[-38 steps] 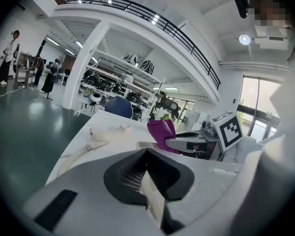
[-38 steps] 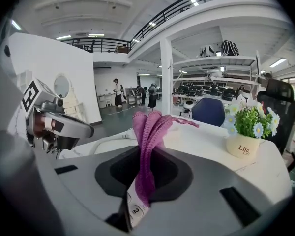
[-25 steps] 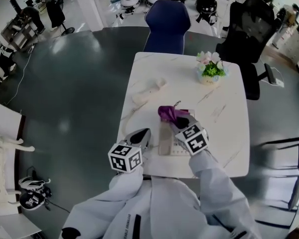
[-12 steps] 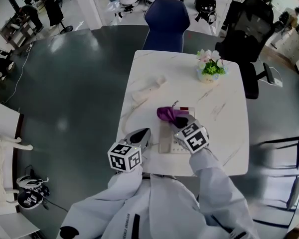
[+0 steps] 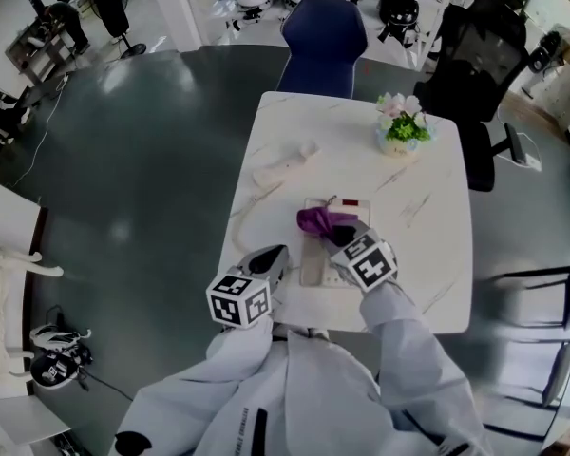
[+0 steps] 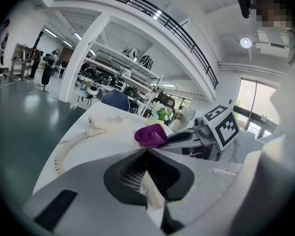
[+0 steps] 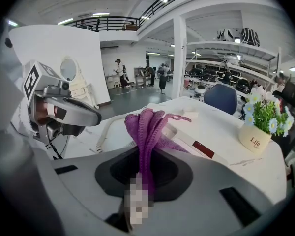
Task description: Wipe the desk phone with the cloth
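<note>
My left gripper (image 5: 274,257) waits at the near left edge of the table (image 5: 427,255), jaws pressed together on nothing. It sits just beside the desk phone (image 5: 313,262), I judge so it can steady the base if it slides, though it isn't touching it. The handset (image 5: 287,164) lies further back on the left, its coiled cord (image 5: 239,218) trailing toward the base. That leaves the cradle and keys bare for wiping. The purple cloth (image 7: 147,124) is bunched into a wad that sticks out past the tips, giving me a soft pad to press down with. My right gripper (image 7: 145,154) is clamped tight on the cloth's gathered end and holds it over the phone's upper middle. Whether the cloth actually touches the phone I cannot tell. The flower pot (image 5: 403,131) stands well apart at the far right, clear of my strokes.
</note>
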A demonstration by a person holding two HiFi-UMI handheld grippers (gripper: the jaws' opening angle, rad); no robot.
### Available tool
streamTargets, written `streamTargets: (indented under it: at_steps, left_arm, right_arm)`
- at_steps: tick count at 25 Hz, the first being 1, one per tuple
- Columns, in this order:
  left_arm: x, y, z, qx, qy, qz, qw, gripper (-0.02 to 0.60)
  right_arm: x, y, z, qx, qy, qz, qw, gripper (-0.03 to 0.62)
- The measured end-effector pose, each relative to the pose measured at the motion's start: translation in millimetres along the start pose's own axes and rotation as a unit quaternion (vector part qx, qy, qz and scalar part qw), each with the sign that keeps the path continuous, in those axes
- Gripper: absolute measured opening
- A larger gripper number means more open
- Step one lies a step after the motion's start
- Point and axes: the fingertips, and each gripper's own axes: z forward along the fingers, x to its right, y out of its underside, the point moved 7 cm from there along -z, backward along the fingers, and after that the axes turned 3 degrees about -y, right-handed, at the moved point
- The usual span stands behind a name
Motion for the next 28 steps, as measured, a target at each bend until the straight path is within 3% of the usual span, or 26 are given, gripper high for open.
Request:
streamTargets:
  at_steps: [28]
  left_arm:
    - [22, 23, -28, 0.018, -0.026, -0.01, 0.9995, -0.003]
  right_arm:
    - [-34, 32, -7, -0.022, -0.04, -0.017, 0.999, 0.038]
